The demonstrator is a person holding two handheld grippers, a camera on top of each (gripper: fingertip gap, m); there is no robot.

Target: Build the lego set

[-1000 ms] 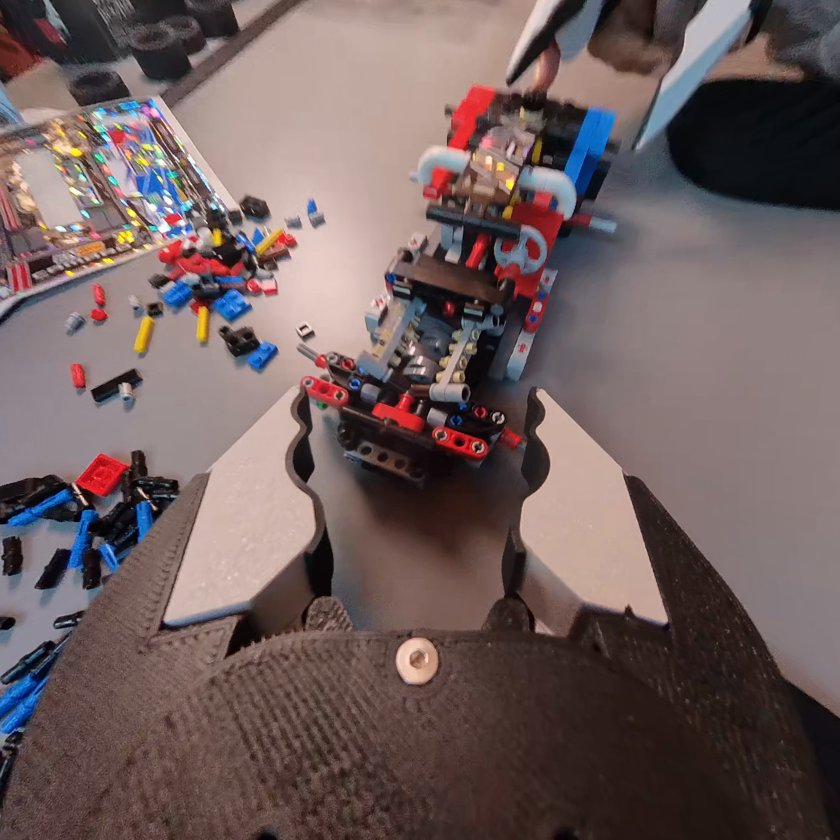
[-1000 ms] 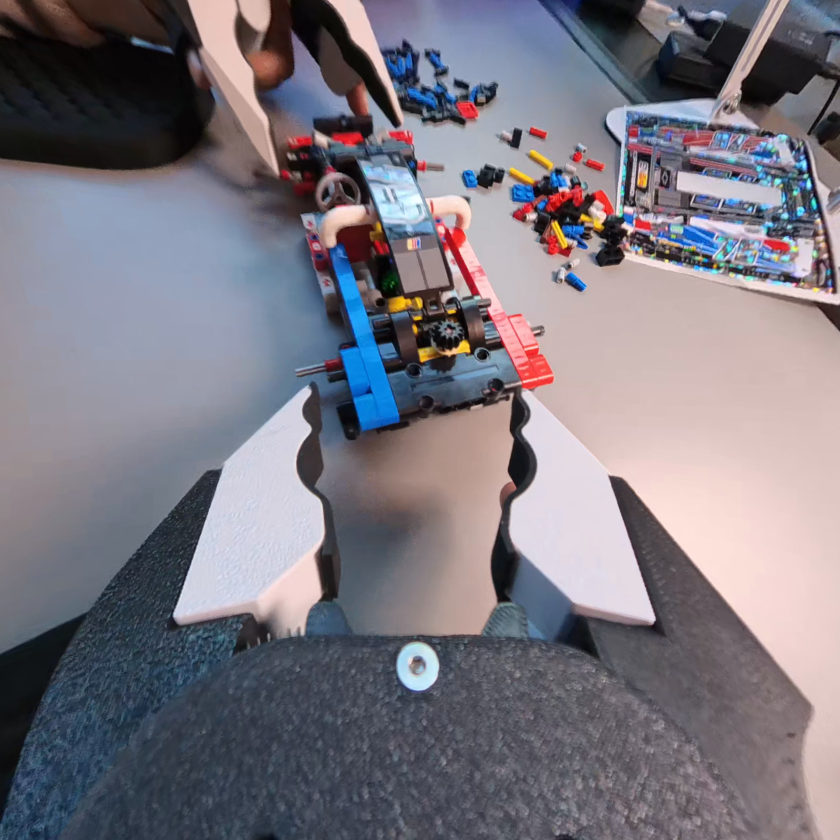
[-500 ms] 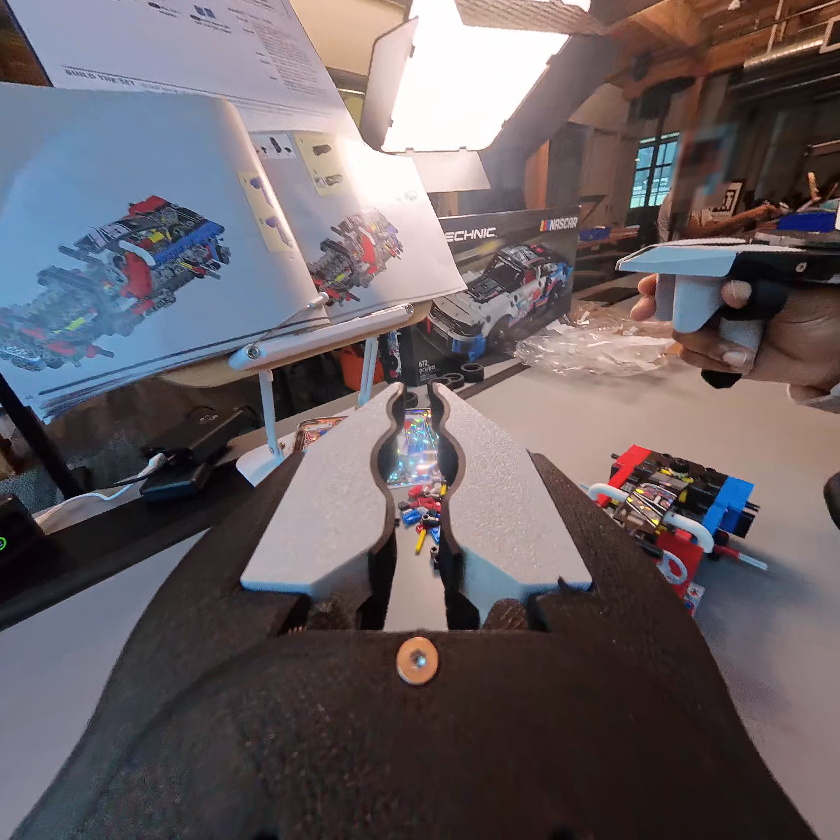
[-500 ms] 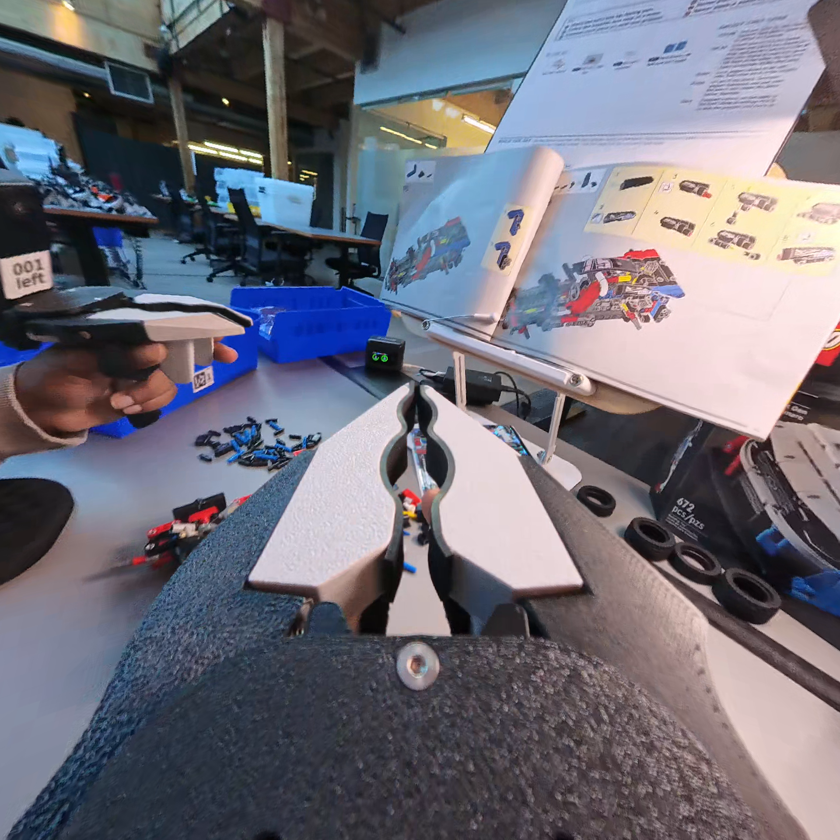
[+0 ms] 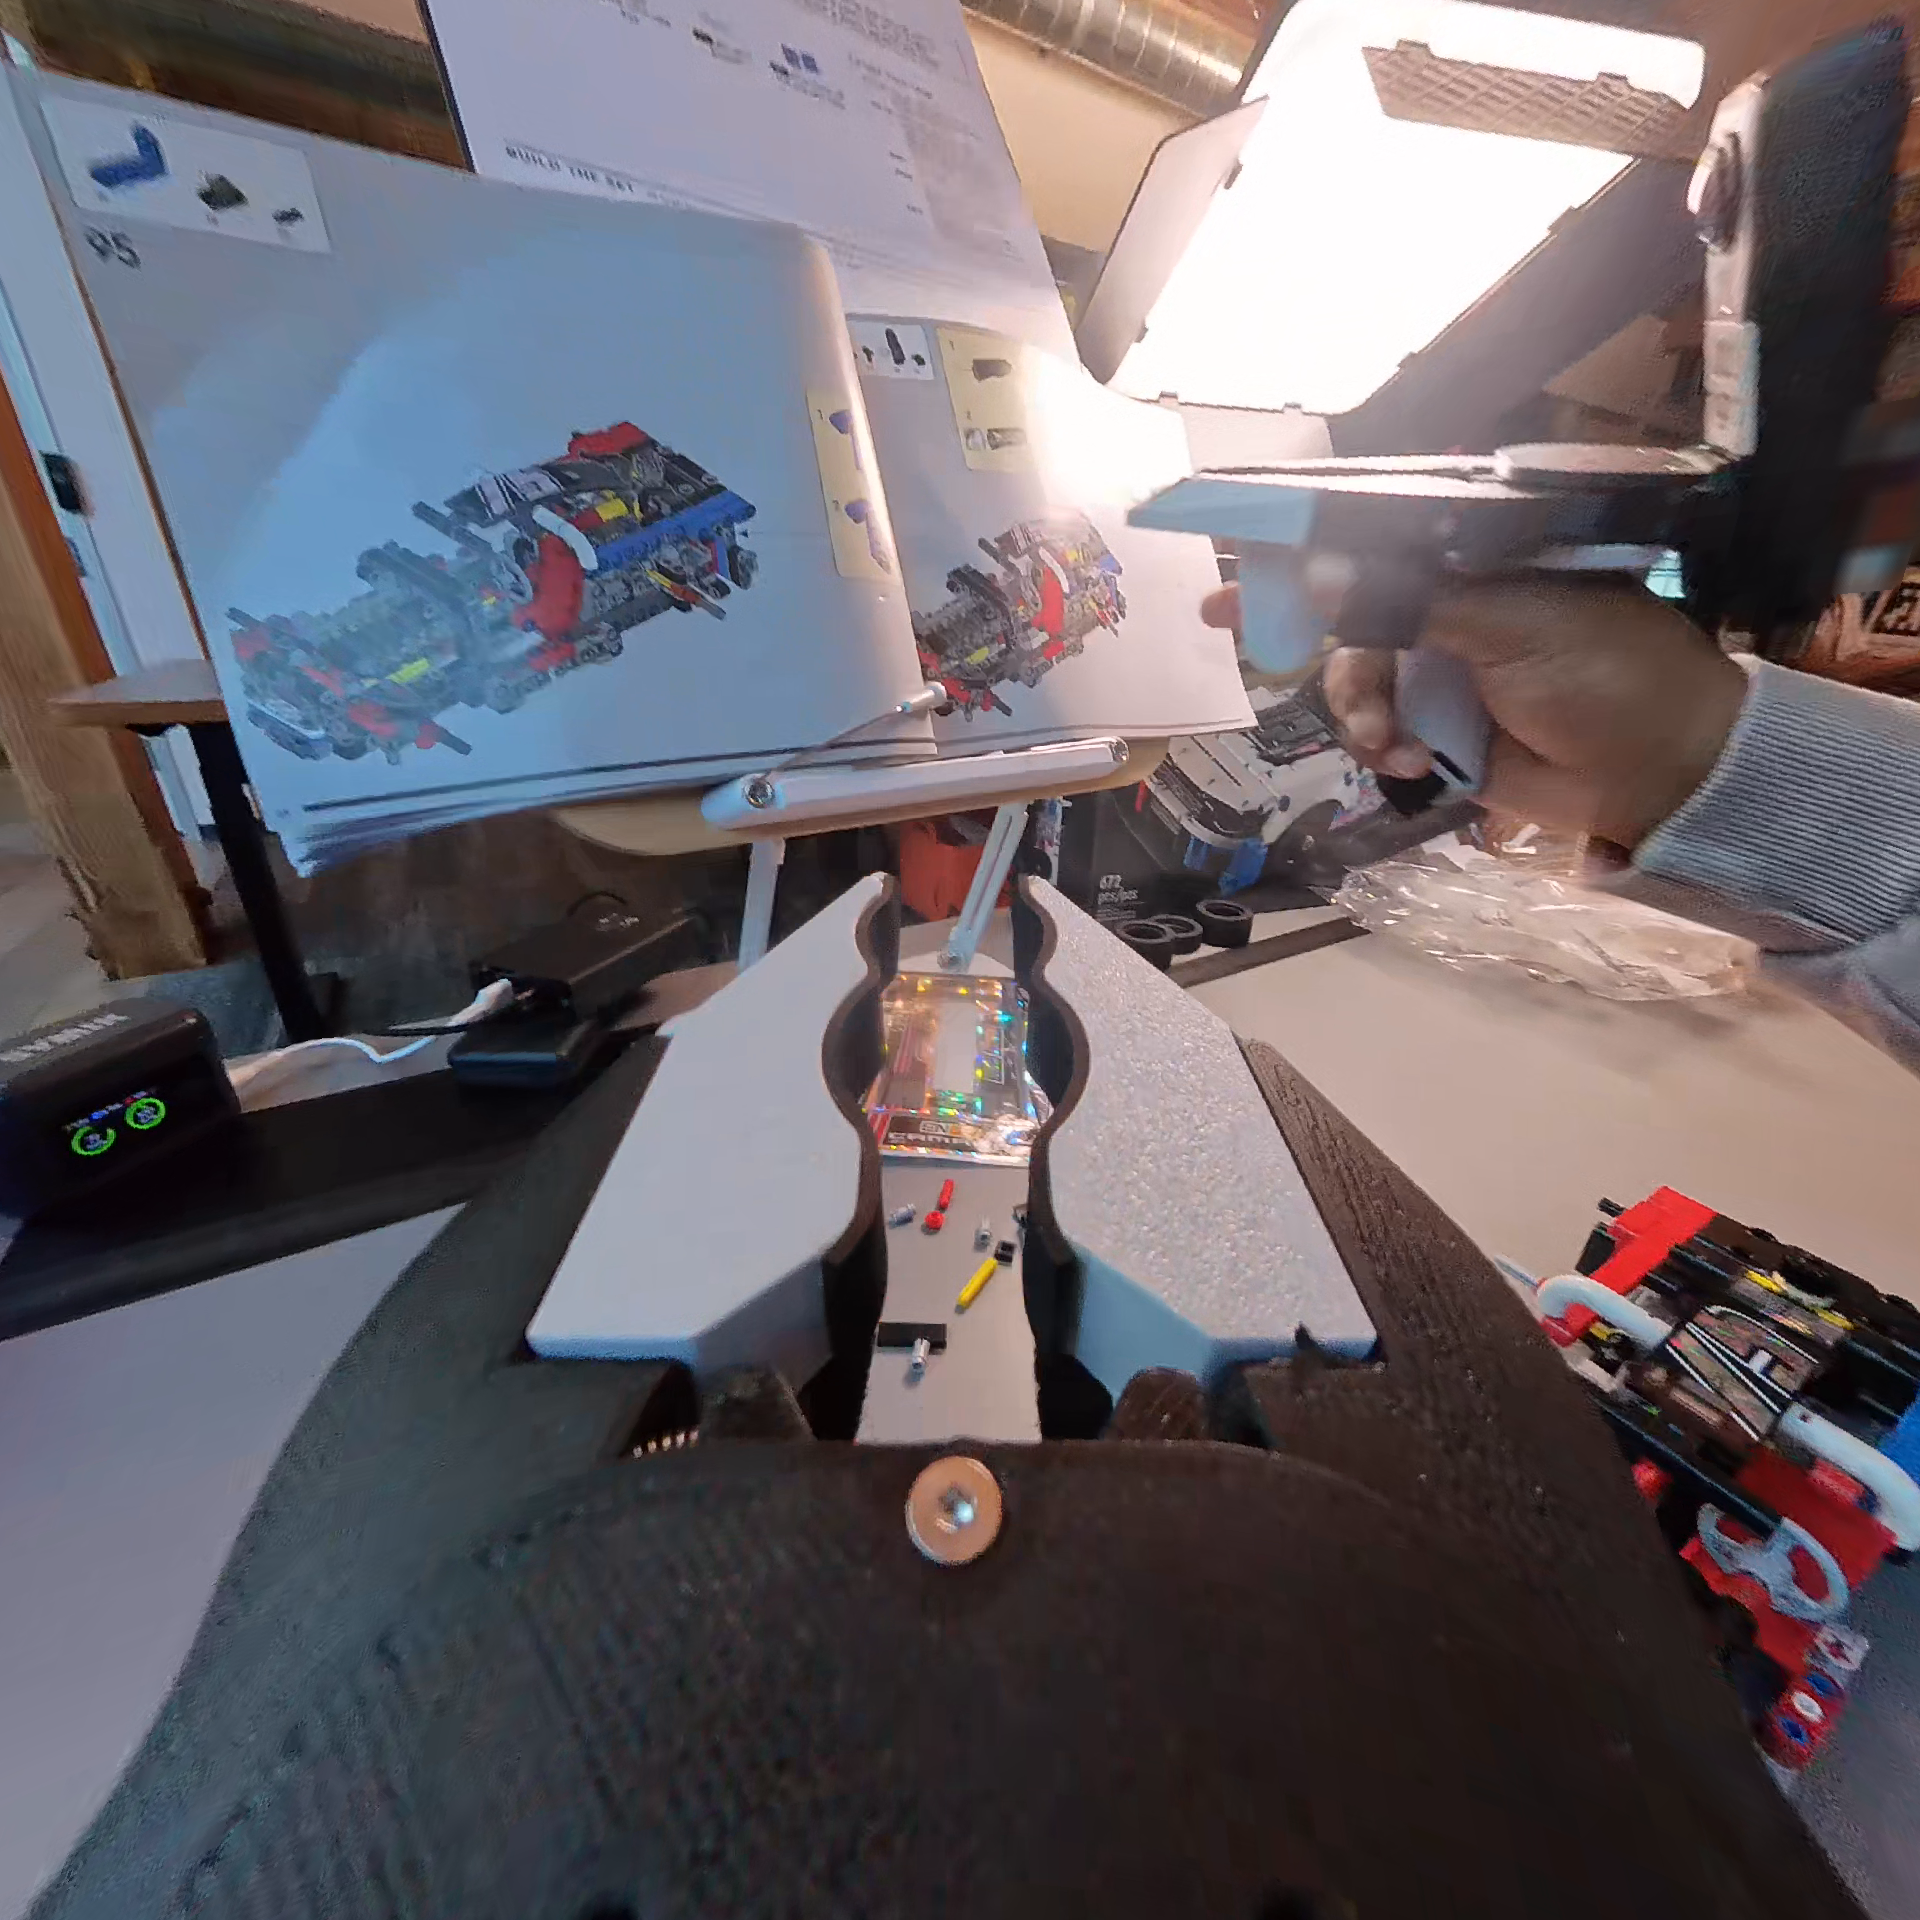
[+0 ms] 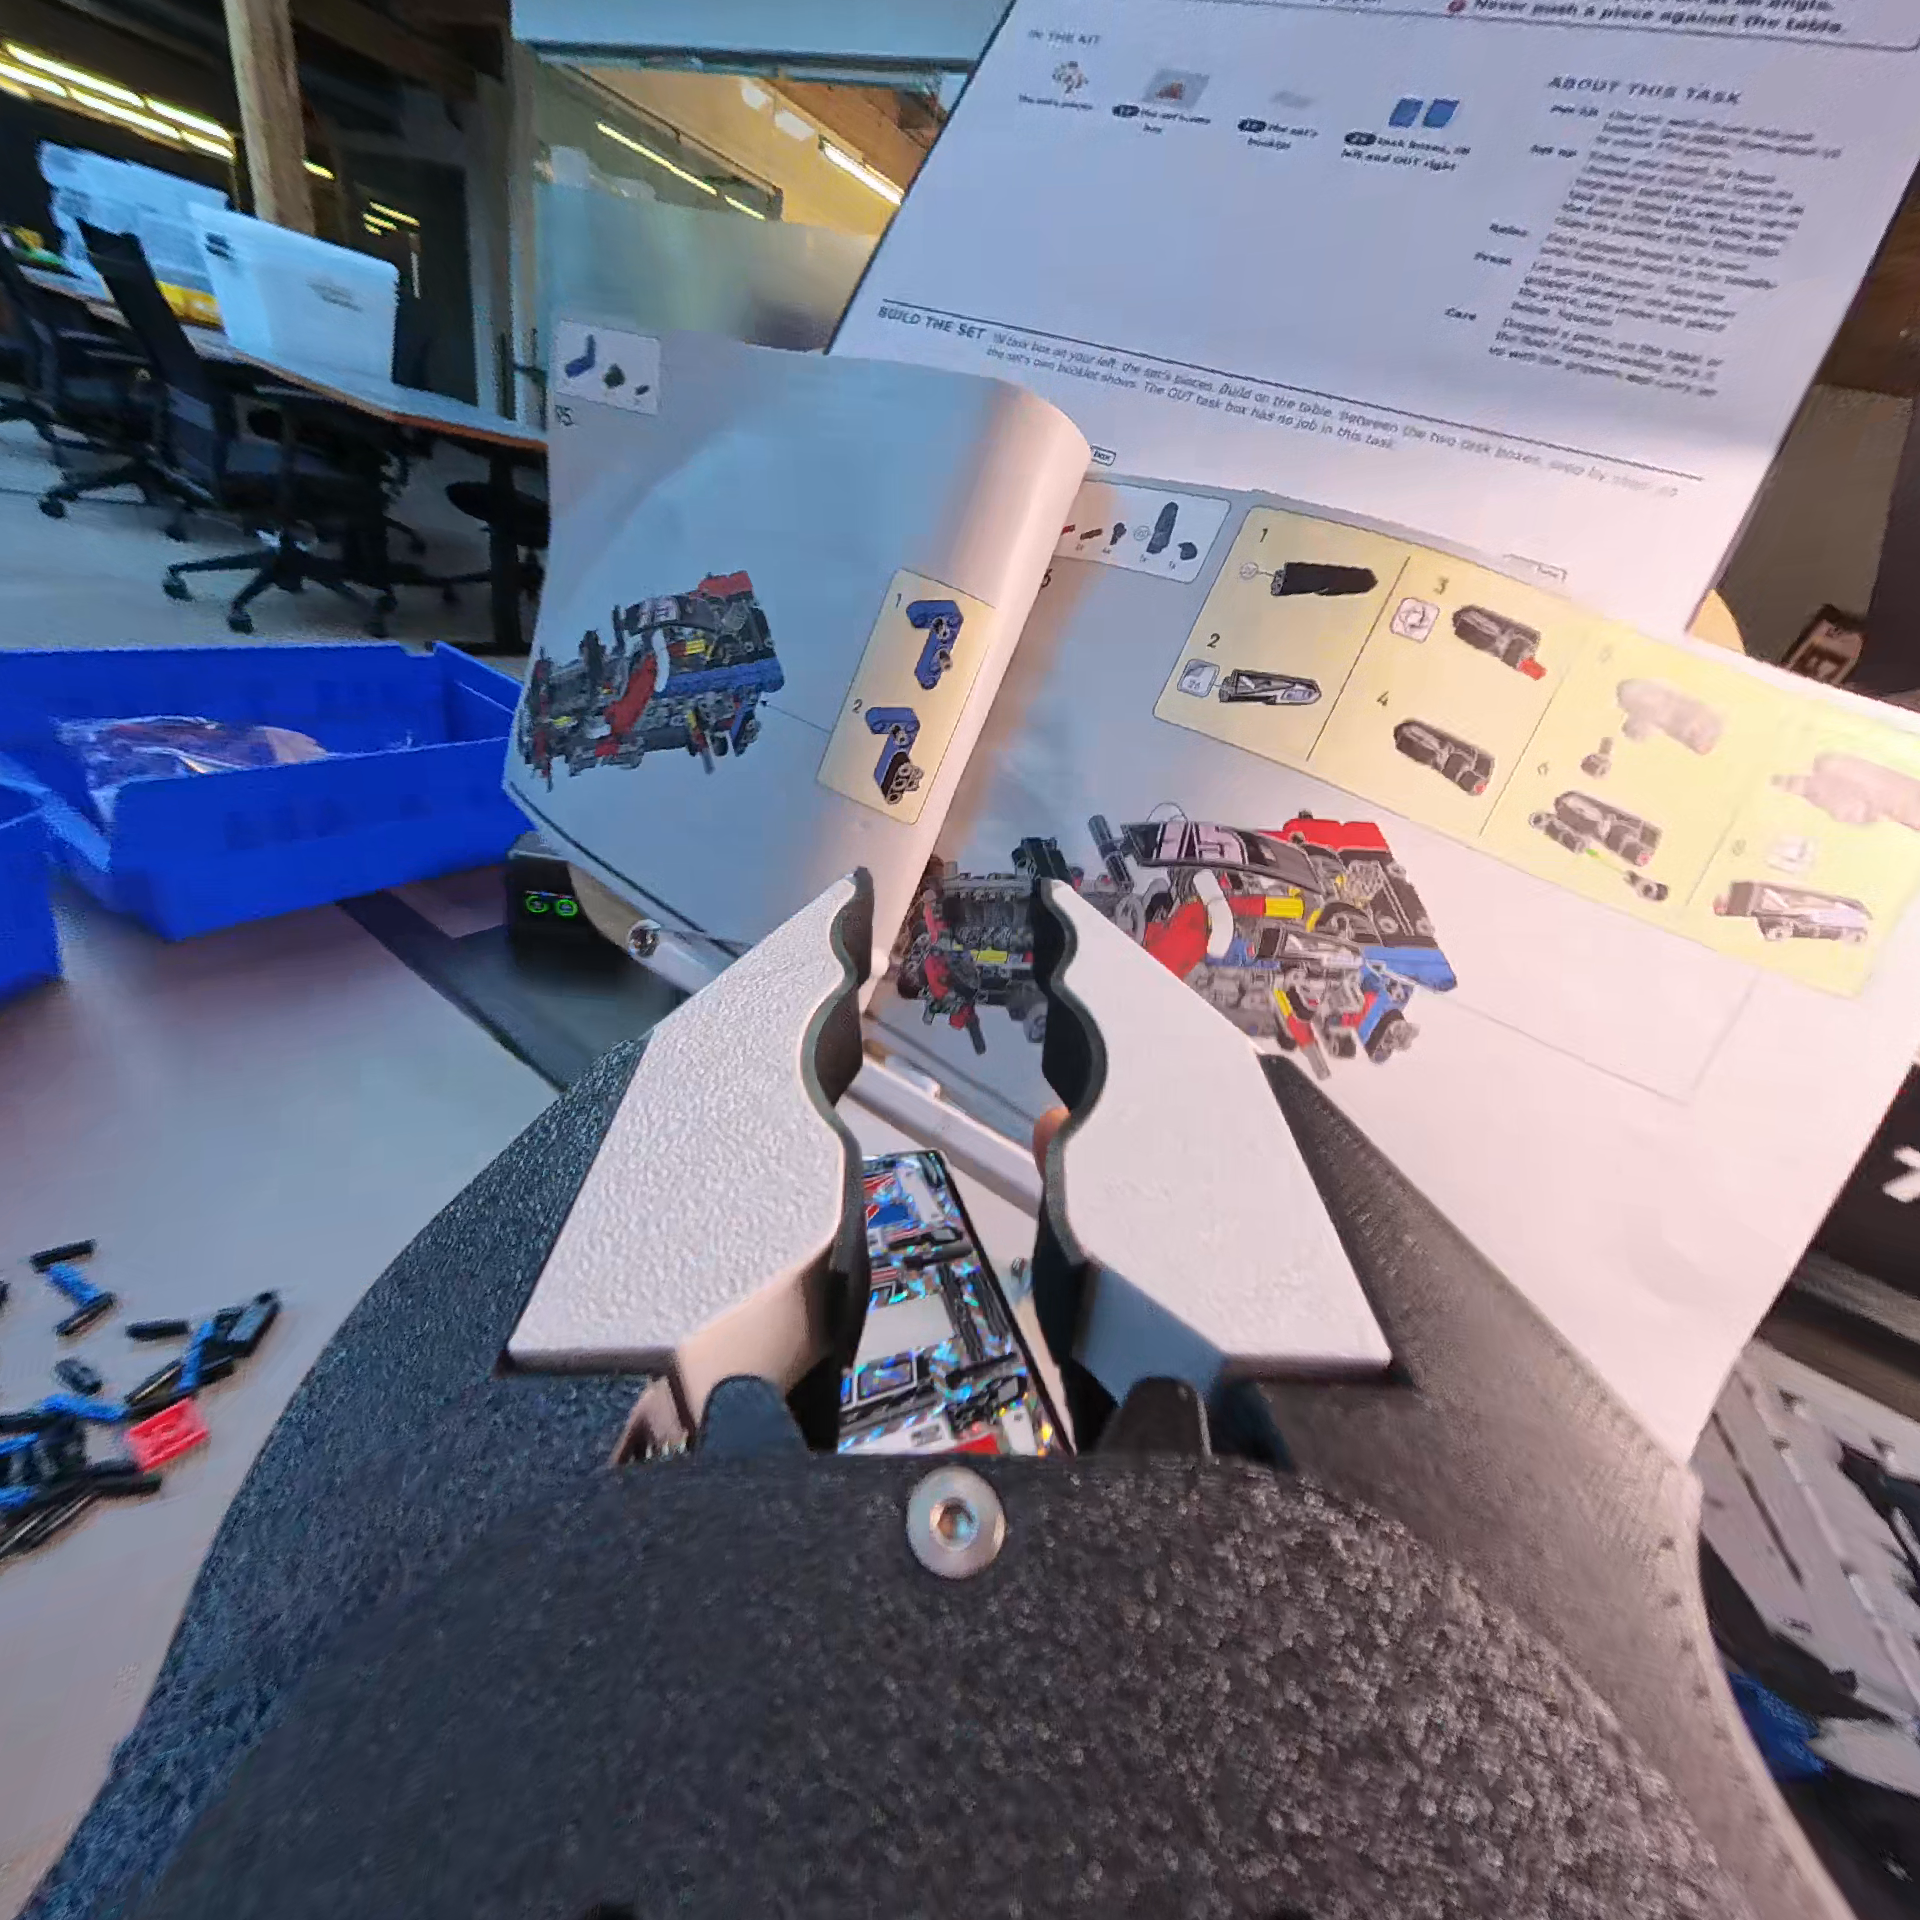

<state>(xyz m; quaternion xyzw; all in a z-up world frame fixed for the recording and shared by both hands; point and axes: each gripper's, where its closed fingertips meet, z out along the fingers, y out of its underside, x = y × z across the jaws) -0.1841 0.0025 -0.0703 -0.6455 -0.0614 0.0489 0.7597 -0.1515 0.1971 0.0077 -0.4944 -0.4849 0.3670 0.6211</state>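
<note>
My left tongs sit raised above the grey surface, their tips a narrow gap apart with nothing between them. Through that gap, in the centre of the frame, I see a holographic sticker sheet and a few loose pieces, one yellow, one red, one black. The partly built lego car lies on the surface at the lower right of the left wrist view, red, black and blue with white curved tubes.

My right tongs are likewise slightly parted and empty, pointing at the open instruction booklet on its white stand. The booklet shows coloured drawings of the car and yellow step panels with printed numbers; I leave that writing unread. Behind it stands a white printed sheet covered in text. At the upper right of the left wrist view the right tongs appear again, held level in a hand with a grey ribbed sleeve.

At the left of the right wrist view stands a blue bin, and below it, at the lower left, lies a scatter of black and blue pins with one red tile. A black device with green ring lights sits at the left of the left wrist view. Behind the stand I see the set's box, bearing print, some black tyres and a crumpled clear bag.
</note>
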